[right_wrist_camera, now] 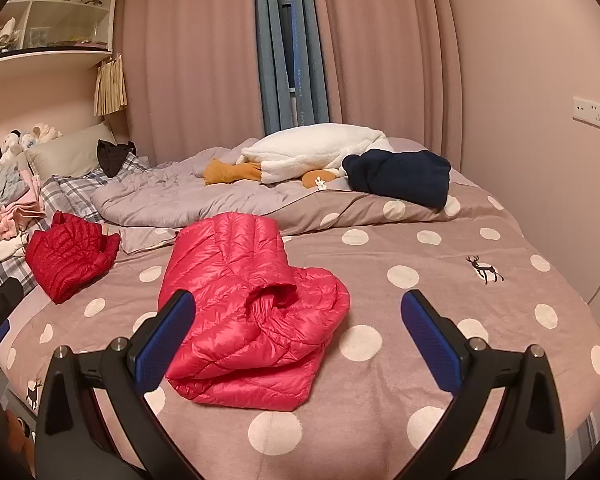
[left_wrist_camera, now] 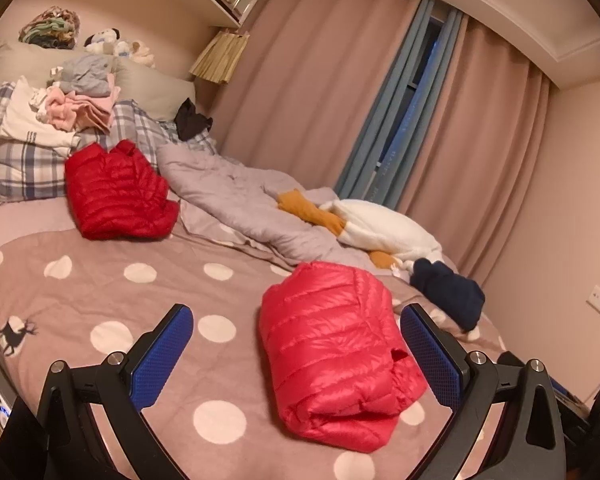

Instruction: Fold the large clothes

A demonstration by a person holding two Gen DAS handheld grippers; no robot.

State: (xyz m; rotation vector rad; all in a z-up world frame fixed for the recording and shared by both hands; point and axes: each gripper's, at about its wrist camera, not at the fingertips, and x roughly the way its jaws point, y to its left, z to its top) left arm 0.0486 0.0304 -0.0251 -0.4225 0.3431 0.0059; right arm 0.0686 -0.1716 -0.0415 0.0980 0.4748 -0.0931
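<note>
A pink-red down jacket [left_wrist_camera: 332, 352] [right_wrist_camera: 248, 316] lies folded into a thick bundle on the polka-dot bedspread [left_wrist_camera: 100, 292] [right_wrist_camera: 440, 280]. My left gripper [left_wrist_camera: 296, 360] hangs open above the bed, its right pad [left_wrist_camera: 430, 360] beside the bundle's edge, holding nothing. My right gripper [right_wrist_camera: 298, 344] is open too, with the bundle lying between and below its blue pads [right_wrist_camera: 164, 344]. A darker red down jacket [left_wrist_camera: 118, 192] [right_wrist_camera: 70, 254] lies folded near the pillows.
A grey duvet [left_wrist_camera: 236, 196] [right_wrist_camera: 172, 196] lies rumpled across the bed with a white-and-orange plush [left_wrist_camera: 380, 228] [right_wrist_camera: 308, 152] and a navy garment [left_wrist_camera: 452, 292] [right_wrist_camera: 400, 176]. Stacked clothes [left_wrist_camera: 80, 108] rest on plaid pillows [left_wrist_camera: 20, 164]. Curtains [right_wrist_camera: 380, 40] and a wall bound the far side.
</note>
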